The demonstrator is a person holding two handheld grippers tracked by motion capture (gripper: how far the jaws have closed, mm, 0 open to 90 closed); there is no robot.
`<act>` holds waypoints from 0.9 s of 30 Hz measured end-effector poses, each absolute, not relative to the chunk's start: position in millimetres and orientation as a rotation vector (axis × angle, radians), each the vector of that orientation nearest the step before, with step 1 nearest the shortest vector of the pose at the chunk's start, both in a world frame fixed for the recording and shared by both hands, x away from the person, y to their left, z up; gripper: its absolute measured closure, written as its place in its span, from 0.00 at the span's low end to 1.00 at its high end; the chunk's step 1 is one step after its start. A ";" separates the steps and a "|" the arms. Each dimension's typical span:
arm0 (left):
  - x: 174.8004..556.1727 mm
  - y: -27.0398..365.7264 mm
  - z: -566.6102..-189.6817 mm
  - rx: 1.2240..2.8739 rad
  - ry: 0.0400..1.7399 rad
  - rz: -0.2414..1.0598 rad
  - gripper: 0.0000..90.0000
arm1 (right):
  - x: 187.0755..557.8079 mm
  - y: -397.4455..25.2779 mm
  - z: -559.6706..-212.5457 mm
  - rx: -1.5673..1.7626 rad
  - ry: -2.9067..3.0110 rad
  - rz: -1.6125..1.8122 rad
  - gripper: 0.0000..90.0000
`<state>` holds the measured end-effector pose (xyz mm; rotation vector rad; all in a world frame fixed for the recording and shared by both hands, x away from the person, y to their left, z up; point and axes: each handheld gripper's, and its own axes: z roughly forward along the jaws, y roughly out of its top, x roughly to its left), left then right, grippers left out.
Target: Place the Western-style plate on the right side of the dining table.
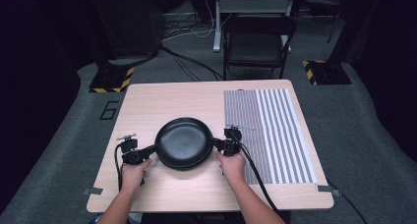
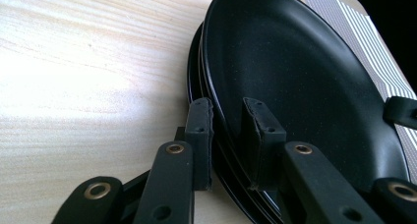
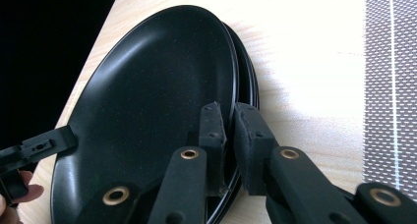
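A stack of black plates [image 1: 183, 140] lies on the wooden table [image 1: 162, 98], near its middle. My left gripper [image 1: 153, 149] grips the stack's left rim and my right gripper [image 1: 216, 144] its right rim. In the left gripper view, the left gripper [image 2: 228, 121] has one jaw inside the top plate [image 2: 295, 76] and the other outside the rim. The right gripper [image 3: 225, 117] pinches the opposite rim of the top plate [image 3: 157, 96] the same way, jaws close together. I cannot tell whether the lower plates are also gripped.
A grey striped mat [image 1: 268, 130] covers the right part of the table, just beyond my right gripper. A dark folding chair [image 1: 258, 42] stands behind the table's far edge. Bare wood lies left of the plates and in front of them.
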<state>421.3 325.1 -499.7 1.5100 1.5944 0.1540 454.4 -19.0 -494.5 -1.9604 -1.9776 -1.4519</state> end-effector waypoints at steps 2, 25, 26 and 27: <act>422.4 323.6 -498.8 1.507 1.606 0.164 0.83 | 455.1 -19.5 -495.2 -1.962 -1.967 -1.459 0.91; 420.1 291.6 -488.8 1.664 1.490 0.357 1.00 | 452.1 -25.4 -505.3 -1.956 -1.959 -1.465 0.81; 420.3 296.6 -487.7 1.623 1.505 0.354 0.97 | 452.0 -25.8 -505.2 -1.951 -1.966 -1.464 0.80; 420.5 302.6 -486.3 1.573 1.529 0.334 0.96 | 451.7 -25.7 -504.6 -1.948 -1.980 -1.469 0.80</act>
